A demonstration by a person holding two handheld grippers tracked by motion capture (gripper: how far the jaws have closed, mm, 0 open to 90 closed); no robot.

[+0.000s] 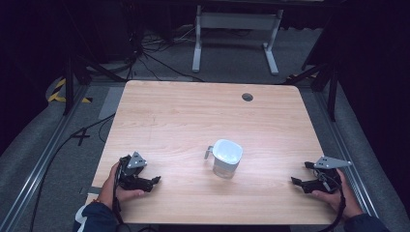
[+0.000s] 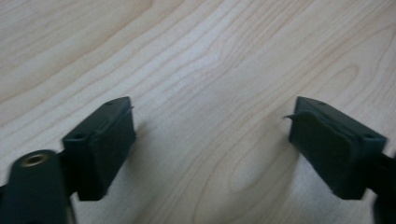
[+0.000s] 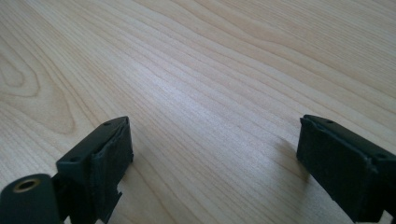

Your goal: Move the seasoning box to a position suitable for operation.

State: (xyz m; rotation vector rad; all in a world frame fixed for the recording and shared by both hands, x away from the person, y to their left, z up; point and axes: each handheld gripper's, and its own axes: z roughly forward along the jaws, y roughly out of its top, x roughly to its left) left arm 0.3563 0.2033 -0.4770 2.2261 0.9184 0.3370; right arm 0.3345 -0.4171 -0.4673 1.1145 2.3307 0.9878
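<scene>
cup (image 1: 226,158) mid-table (image 1: 183,111), between both grippers

the pale wooden table (image 1: 183,116) looks smooth with a matt grain. the white glossy cup (image 1: 226,158) looks like plastic. the black matt gripper pads (image 2: 105,140) seem rubbery, slightly rough.

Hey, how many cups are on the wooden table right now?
1. A single white cup with a small side handle stands near the middle of the light wooden table, between the left gripper and the right gripper. Nothing appears hidden.
</scene>
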